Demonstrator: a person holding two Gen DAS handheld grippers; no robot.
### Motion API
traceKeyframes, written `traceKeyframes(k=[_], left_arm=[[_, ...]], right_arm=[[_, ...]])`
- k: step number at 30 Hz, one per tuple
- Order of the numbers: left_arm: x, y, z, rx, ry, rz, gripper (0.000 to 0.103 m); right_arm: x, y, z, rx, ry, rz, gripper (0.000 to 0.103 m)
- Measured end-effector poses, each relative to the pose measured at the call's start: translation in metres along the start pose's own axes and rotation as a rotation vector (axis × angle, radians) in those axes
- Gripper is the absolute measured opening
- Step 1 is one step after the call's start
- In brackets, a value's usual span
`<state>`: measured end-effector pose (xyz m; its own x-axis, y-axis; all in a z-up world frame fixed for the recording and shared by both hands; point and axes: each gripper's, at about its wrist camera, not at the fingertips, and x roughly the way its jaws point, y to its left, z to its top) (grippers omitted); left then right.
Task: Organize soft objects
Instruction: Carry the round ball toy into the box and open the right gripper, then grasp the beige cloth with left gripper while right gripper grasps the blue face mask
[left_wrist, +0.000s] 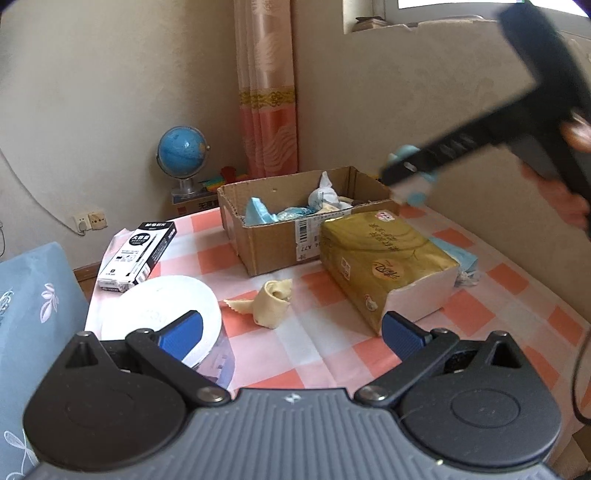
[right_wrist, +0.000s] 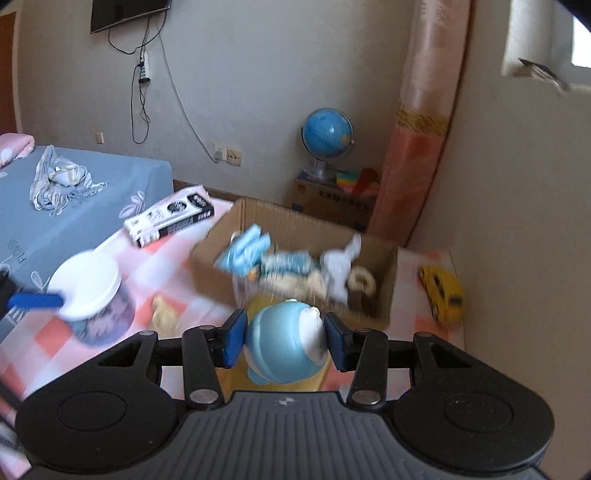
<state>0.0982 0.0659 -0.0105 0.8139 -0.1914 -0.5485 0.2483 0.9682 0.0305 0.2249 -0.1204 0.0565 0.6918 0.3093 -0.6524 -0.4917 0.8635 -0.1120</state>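
- The right gripper (right_wrist: 284, 341) has its fingers (right_wrist: 233, 341) pressed on either side of a round blue-and-white plush toy (right_wrist: 282, 345); they sit narrow, and the toy bulges a little between the pads, so the grip looks firm enough to carry.
- The toy hangs clear of the tabletop (right_wrist: 406, 325), just in front of the near wall of the cardboard box (right_wrist: 210, 254). The step in hand, as I judge it, is carrying it over that wall and into the box.
- Keep the squeeze steady during the carry; a soft round body can roll out of flat pads if the grip slackens.
- Lift high enough that the toy's underside clears the box rim, which would otherwise be pushed along the checked cloth.
- Release over the open middle or near side: the box already holds blue cloths (right_wrist: 245, 249), a white rag (right_wrist: 341, 264) and other soft pieces.
- The left gripper (left_wrist: 291, 334) hovers with fingers (left_wrist: 186, 332) wide and nothing between them, low over the tabletop near a crumpled beige cloth (left_wrist: 271, 302), beside a gold tissue pack (left_wrist: 384, 266).
- That beige cloth and a blue piece behind the tissue pack look like the soft things left outside the box.
- Keep both grippers apart over the box.
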Motion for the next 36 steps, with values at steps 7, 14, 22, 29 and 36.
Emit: traceKeyframes(k=[7,14,22,29,36], left_arm=[[-0.003,0.002,-0.006,-0.014,0.015,0.029,0.102],[-0.005,0.002,-0.011,-0.03,0.041,0.068,0.103],[-0.018,-0.003,-0.014,-0.046,0.04,0.073,0.103],[-0.032,-0.016,-0.022,-0.052,0.049,0.079,0.103],[-0.037,-0.029,-0.029,-0.071,0.079,0.093,0.103]], right_arm=[[0.053,-0.014,0.06,-0.003,-0.004,0.028,0.051],[0.1,-0.018,0.091,0.013,0.005,0.047,0.065],[0.059,-0.023,0.063,0.048,-0.014,-0.013,0.102],[-0.004,-0.026,0.014,0.093,-0.023,-0.084,0.103],[-0.033,-0.035,-0.055,0.182,0.006,-0.145,0.103]])
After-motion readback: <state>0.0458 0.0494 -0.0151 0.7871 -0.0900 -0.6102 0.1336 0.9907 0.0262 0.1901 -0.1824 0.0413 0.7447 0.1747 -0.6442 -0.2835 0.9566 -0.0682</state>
